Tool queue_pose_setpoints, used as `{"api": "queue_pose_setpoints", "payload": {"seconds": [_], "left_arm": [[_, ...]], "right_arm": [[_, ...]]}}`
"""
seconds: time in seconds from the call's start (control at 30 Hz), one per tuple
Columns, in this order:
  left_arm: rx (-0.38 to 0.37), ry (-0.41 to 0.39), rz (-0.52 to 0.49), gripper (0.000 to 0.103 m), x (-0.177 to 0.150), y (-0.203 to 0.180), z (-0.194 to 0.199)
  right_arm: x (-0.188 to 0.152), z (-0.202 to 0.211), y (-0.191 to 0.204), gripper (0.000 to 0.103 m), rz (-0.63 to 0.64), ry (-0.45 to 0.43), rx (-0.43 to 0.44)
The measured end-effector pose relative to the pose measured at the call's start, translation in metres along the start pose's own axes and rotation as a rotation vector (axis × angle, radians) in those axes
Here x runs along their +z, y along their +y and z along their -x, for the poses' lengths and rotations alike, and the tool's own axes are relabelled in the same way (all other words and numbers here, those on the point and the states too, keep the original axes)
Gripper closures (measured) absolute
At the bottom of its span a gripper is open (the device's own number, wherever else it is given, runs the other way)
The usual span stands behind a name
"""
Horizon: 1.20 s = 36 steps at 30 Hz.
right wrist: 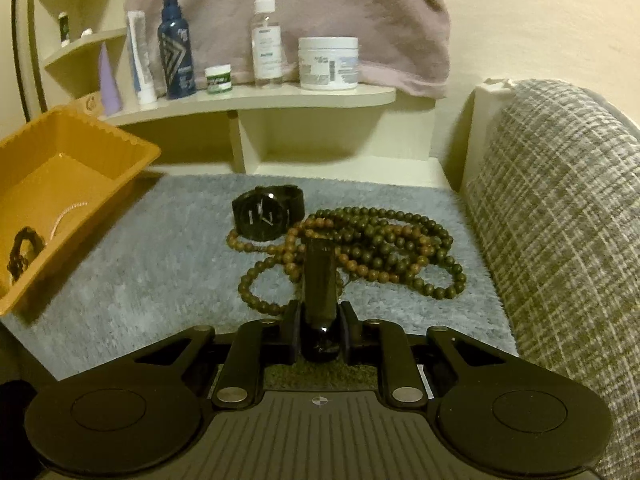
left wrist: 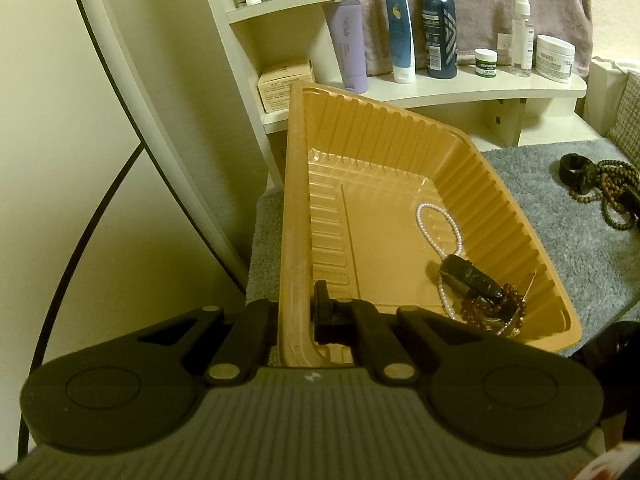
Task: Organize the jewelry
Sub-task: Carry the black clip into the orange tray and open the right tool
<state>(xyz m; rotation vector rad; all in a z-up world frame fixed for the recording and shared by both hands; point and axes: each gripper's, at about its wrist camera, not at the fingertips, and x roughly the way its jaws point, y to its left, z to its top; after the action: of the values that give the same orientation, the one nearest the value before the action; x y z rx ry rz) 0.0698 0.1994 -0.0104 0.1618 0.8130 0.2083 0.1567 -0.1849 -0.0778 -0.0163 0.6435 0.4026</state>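
Observation:
My left gripper (left wrist: 298, 320) is shut on the near rim of an orange plastic tray (left wrist: 296, 208) and holds it tilted. In the tray lie a pearl strand (left wrist: 440, 228), a dark bangle (left wrist: 468, 280) and a red-brown bead bracelet (left wrist: 492, 308). My right gripper (right wrist: 320, 332) is shut on a dark glossy bangle (right wrist: 318, 280), edge-on above the grey mat (right wrist: 160, 264). Beyond it on the mat lie a black watch (right wrist: 268, 212) and a long strand of brown and green wooden beads (right wrist: 372, 248). The tray also shows at the left of the right wrist view (right wrist: 80, 152).
A cream shelf (right wrist: 248, 100) behind the mat holds bottles, tubes and jars; a pink towel (right wrist: 320, 4) hangs above it. A checked grey cushion (right wrist: 560, 220) rises at the right. A mirror edge (left wrist: 132, 92) and more corner shelves (left wrist: 288, 4) stand at the left.

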Motion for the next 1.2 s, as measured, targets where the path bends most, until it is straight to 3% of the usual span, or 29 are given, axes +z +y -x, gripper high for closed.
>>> {"api": "queue_pose_setpoints", "payload": {"seconds": [0.13, 0.33, 0.5, 0.63, 0.73, 0.83, 1.2], "left_arm": [[-0.001, 0.0, 0.0, 0.101, 0.0, 0.0, 0.0], [0.0, -0.002, 0.003, 0.101, 0.0, -0.001, 0.001], [-0.001, -0.003, 0.001, 0.101, 0.0, -0.001, 0.001], [-0.001, -0.003, 0.001, 0.101, 0.0, -0.001, 0.001], [-0.003, -0.004, 0.002, 0.101, 0.0, -0.001, 0.001], [-0.003, -0.004, 0.001, 0.101, 0.0, -0.001, 0.001], [-0.004, -0.003, 0.002, 0.101, 0.0, 0.0, 0.002]], "right_arm": [[0.012, 0.008, 0.01, 0.084, 0.006, -0.036, 0.03], [0.037, 0.011, 0.05, 0.084, 0.05, -0.086, 0.145], [0.052, 0.005, 0.097, 0.084, 0.059, -0.076, 0.316], [0.055, -0.002, 0.142, 0.084, 0.089, -0.032, 0.499], [0.052, -0.009, 0.173, 0.084, 0.145, 0.002, 0.584], [0.047, -0.019, 0.191, 0.084, 0.169, 0.028, 0.608], [0.045, -0.03, 0.193, 0.081, 0.119, 0.065, 0.669]]}}
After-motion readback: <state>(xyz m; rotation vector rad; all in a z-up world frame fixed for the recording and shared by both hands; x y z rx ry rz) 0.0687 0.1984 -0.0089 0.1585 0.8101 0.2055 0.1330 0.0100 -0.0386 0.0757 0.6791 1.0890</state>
